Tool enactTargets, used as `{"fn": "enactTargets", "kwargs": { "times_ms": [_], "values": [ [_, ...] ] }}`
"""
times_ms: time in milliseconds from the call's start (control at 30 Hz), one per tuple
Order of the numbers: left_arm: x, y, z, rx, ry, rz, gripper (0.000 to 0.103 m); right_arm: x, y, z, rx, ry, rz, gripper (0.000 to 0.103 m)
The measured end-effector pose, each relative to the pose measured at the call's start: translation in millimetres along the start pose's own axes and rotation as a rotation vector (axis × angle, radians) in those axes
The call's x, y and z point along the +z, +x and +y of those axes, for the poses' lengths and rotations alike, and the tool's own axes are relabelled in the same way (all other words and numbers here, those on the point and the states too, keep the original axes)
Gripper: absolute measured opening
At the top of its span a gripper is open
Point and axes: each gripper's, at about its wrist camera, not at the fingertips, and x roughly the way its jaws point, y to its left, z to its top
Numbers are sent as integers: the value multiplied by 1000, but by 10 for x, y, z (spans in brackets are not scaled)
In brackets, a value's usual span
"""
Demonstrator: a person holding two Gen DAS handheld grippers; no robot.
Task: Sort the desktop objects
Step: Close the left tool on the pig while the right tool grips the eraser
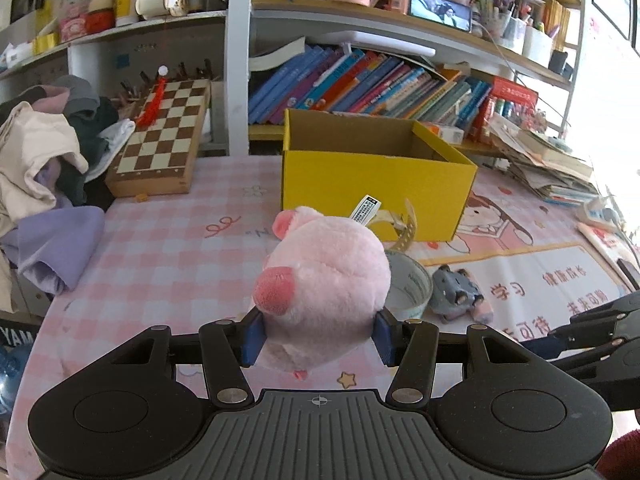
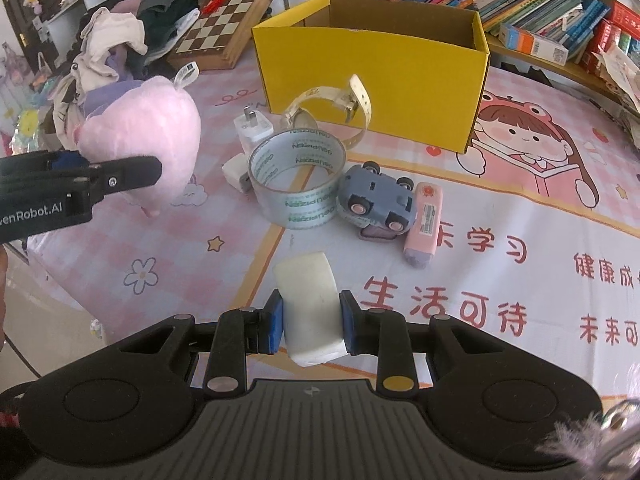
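Note:
My left gripper is shut on a pink plush pig and holds it above the table; the pig also shows in the right wrist view. My right gripper is shut on a white block, held low over the mat. An open yellow cardboard box stands behind, also in the left wrist view. In front of it lie a roll of clear tape, a white watch, a white plug, a grey toy car and a pink case.
A chessboard lies at the back left next to a pile of clothes. Rows of books fill the shelf behind the box. A stack of papers sits at the right. The pink checked table's edge is at the left.

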Motion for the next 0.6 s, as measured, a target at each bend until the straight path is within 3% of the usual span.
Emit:
{"fn": "enactTargets", "kwargs": {
  "times_ms": [600],
  "values": [
    [-138, -182, 61, -30, 53, -3, 52, -96, -37, 252, -10, -9, 2, 26]
  ]
}}
